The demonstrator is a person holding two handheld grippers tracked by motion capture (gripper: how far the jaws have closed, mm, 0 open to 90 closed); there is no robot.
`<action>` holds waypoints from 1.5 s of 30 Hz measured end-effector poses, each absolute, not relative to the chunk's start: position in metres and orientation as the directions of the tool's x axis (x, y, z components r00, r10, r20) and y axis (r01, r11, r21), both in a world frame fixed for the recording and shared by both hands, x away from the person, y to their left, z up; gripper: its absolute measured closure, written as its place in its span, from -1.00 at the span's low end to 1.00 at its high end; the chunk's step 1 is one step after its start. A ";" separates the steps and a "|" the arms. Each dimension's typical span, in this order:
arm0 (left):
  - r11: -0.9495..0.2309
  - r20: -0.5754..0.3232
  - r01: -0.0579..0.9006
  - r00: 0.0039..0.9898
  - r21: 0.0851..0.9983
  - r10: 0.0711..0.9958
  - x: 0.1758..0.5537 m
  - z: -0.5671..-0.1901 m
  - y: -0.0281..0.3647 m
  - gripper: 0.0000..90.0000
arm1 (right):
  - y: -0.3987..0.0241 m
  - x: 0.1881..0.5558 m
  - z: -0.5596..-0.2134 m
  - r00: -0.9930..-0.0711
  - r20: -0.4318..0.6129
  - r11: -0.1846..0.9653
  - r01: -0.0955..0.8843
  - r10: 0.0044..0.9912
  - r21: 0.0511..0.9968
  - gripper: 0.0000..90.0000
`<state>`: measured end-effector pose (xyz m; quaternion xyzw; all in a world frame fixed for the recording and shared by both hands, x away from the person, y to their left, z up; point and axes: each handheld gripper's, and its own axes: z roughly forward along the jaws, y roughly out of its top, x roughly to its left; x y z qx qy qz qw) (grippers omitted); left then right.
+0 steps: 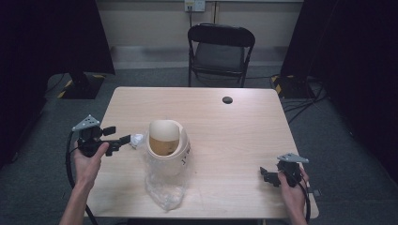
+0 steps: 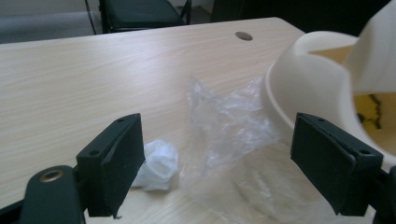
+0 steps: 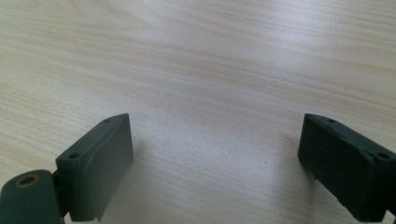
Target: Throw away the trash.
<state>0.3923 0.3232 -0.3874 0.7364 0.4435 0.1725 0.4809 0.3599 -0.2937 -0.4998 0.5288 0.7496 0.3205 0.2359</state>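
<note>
- High view: left gripper (image 1: 123, 140) at the left part of the desk (image 1: 234, 136), held in the person's left hand (image 1: 89, 161); its fingers point toward a small white crumpled wad (image 1: 136, 139) lying just beside their tips.
- Left gripper view: fingers (image 2: 116, 158) spread wide, nothing between them held; the white wad (image 2: 159, 164) lies on the desk just beside the left finger, whether touching cannot be told.
- Clear plastic bag (image 2: 229, 126) lies crumpled between the fingers, farther off, running under a cream container (image 2: 303, 88) at the right.
- High view: cream container (image 1: 166, 145) stands mid-desk with its lid raised; the clear bag (image 1: 164, 187) spreads from it toward the near edge.
- Right gripper (image 1: 266, 176) near the right front corner, well apart from the container.
- Right gripper view: fingers (image 3: 100, 158) wide open over bare desk (image 3: 210, 70), empty.
</note>
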 end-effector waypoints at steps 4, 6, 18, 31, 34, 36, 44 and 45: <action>-0.153 -0.169 0.519 0.520 0.841 0.837 0.406 -0.399 0.336 -0.62 | -0.294 0.360 -0.500 -0.330 -0.014 0.235 0.642 0.944 0.729 -0.79; -0.136 -0.187 0.535 0.505 0.834 0.842 0.409 -0.403 0.340 -0.62 | -0.294 0.360 -0.500 -0.329 -0.014 0.235 0.642 0.944 0.730 -0.79; -0.200 -0.151 0.592 0.489 0.781 0.859 0.446 -0.435 0.332 -0.51 | -0.294 0.357 -0.500 -0.331 -0.014 0.236 0.641 0.943 0.730 -0.79; -0.259 -0.175 0.663 0.513 0.703 0.840 0.470 -0.473 0.316 -0.60 | -0.294 0.357 -0.500 -0.335 -0.014 0.239 0.641 0.942 0.729 -0.79; -0.272 -0.170 0.673 0.514 0.688 0.841 0.472 -0.479 0.313 -0.60 | -0.294 0.357 -0.500 -0.335 -0.014 0.239 0.641 0.942 0.729 -0.79; -0.272 -0.166 0.675 0.509 0.686 0.844 0.473 -0.483 0.312 -0.59 | -0.294 0.357 -0.500 -0.335 -0.014 0.239 0.641 0.942 0.729 -0.79; -0.322 -0.113 0.660 0.526 0.679 0.843 0.473 -0.488 0.304 -0.29 | -0.294 0.357 -0.500 -0.334 -0.013 0.237 0.643 0.943 0.728 -0.79; -0.326 -0.110 0.658 0.530 0.678 0.841 0.473 -0.488 0.303 -0.26 | -0.294 0.357 -0.500 -0.335 -0.014 0.239 0.641 0.942 0.729 -0.79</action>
